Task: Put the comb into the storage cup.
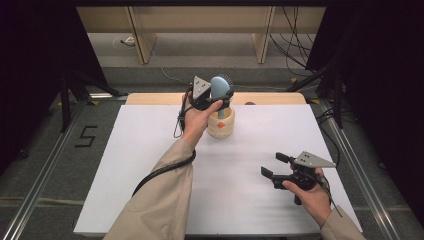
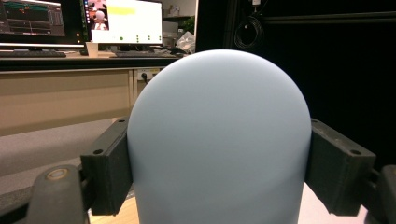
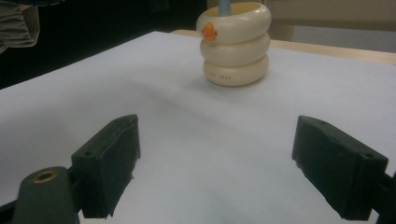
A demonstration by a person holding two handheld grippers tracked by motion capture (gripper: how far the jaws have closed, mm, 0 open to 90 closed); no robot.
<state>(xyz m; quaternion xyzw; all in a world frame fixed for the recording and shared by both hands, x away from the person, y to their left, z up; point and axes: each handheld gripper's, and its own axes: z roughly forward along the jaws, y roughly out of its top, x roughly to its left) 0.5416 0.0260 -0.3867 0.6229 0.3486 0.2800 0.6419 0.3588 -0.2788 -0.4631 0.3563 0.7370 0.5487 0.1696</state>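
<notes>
On the white rectangular tabletop [image 1: 150, 165], towards its far edge, stands a cream-coloured holder shaped like three stacked rounded rings [image 1: 221, 124], with a small orange mark on its upper ring in the right gripper view. Directly above it the person's left hand [image 1: 197, 120] holds the left gripper [image 1: 216, 96], whose two black jaws are closed on the pale blue, smooth, dome-ended head of a brush [image 1: 220, 87]; in the left gripper view the rounded head sits pressed between both jaw pads, one on each side. A pale blue stem runs down from that head into the holder's open top, though the far end of the brush, which looks dark and bristled, is too small to tell for sure. The right gripper [image 1: 274, 165] rests in the right hand [image 1: 312, 195] near the table's front right corner, well apart from the holder, its jaws spread wide over bare white surface with nothing between them.
</notes>
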